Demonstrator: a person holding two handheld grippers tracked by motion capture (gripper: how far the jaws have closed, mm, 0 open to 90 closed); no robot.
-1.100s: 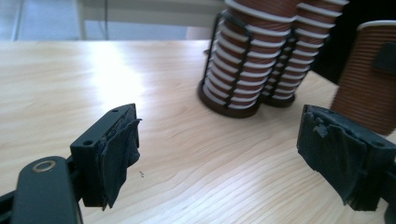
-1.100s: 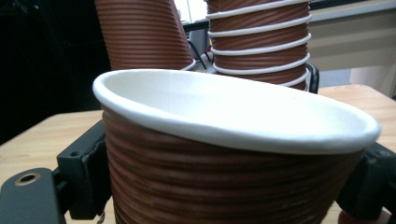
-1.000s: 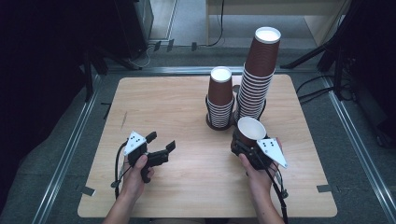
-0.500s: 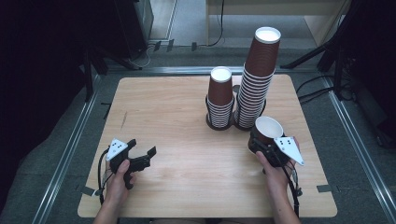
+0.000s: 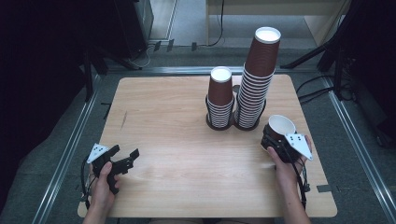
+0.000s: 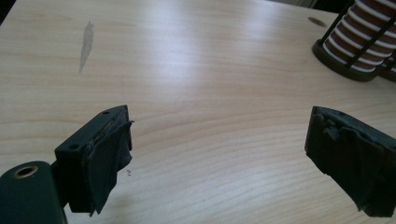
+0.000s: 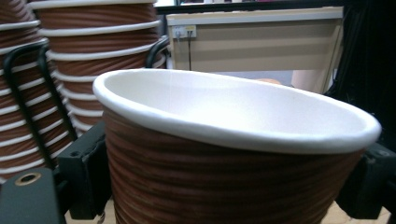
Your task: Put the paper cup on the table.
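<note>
counter: pale wood (image 5: 187, 107), rounded corners, a grey smear near its left side
floor: grey (image 5: 182, 18), metal rails (image 5: 65, 154) along the counter's edges
cables: black (image 5: 317, 84), on the floor at right
furniture: light wooden unit (image 5: 275, 7) behind
surroundings: dark at both sides

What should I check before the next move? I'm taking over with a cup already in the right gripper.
1. Cup held between the jaws of the right gripper: ok, a jaw sits against each side of it.
2. Cup empty: ok, its inside is bare white.
3. Cup upright: not ok, it tilts.
4. Left gripper free: ok, its jaws have just been opening, with nothing between them.
5. Table bare between the two grippers: ok.
6. Short stack and tall stack standing straight in their black holders: ok.
</note>
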